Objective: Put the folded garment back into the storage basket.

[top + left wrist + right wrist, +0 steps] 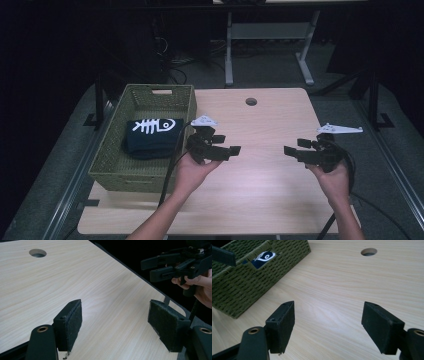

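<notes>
Nearest the person, both forearms reached in over the front of the light wooden bench (pixel 260 195). The left hand-held gripper (pixel 231 150) hovered above bare wood with its jaws spread wide and nothing between them. The right hand-held gripper (pixel 290 151) faced it across a gap, jaws likewise apart and empty. Just beside the left hand-held gripper, at the bench's left side, stood a green woven basket (pixel 107 160). Inside it lay a folded dark cloth (pixel 150 142) with a white fish-skeleton print. Farther off, a round hole (pixel 251 101) pierced the bench near its far edge.
</notes>
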Demonstrator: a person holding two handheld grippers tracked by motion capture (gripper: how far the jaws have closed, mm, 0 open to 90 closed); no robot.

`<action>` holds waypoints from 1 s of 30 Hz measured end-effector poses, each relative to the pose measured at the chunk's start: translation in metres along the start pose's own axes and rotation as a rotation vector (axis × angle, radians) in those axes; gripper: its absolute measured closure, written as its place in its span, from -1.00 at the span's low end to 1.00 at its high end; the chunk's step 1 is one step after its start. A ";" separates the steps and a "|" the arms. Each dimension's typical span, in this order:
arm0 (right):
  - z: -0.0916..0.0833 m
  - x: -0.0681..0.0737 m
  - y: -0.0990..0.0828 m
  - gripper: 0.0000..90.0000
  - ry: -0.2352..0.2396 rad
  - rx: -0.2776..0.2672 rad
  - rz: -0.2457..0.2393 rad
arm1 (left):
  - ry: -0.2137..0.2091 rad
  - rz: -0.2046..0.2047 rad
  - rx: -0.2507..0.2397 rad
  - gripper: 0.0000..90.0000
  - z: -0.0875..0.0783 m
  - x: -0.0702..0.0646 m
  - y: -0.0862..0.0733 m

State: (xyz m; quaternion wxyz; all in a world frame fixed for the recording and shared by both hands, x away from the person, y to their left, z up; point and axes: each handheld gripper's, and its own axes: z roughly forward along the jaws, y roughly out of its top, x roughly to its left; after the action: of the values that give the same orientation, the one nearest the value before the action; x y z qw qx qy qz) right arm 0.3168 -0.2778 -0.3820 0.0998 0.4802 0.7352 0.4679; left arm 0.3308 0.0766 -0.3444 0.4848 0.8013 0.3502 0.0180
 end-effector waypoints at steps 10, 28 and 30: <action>-0.013 -0.014 -0.017 -0.42 -0.033 0.002 0.020 | -0.035 0.003 0.014 -0.40 0.014 -0.008 -0.005; -0.024 -0.033 -0.050 -0.43 -0.089 0.026 0.042 | -0.070 0.033 0.031 -0.43 0.038 -0.023 -0.023; -0.026 -0.034 -0.053 -0.43 -0.094 0.027 0.044 | -0.066 0.041 0.032 -0.43 0.039 -0.023 -0.026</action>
State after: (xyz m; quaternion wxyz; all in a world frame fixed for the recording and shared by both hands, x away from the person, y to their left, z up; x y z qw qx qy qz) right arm 0.2867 -0.3258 -0.4198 0.1177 0.5189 0.7252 0.4369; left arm 0.3133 0.0404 -0.3787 0.4826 0.8161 0.3179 -0.0043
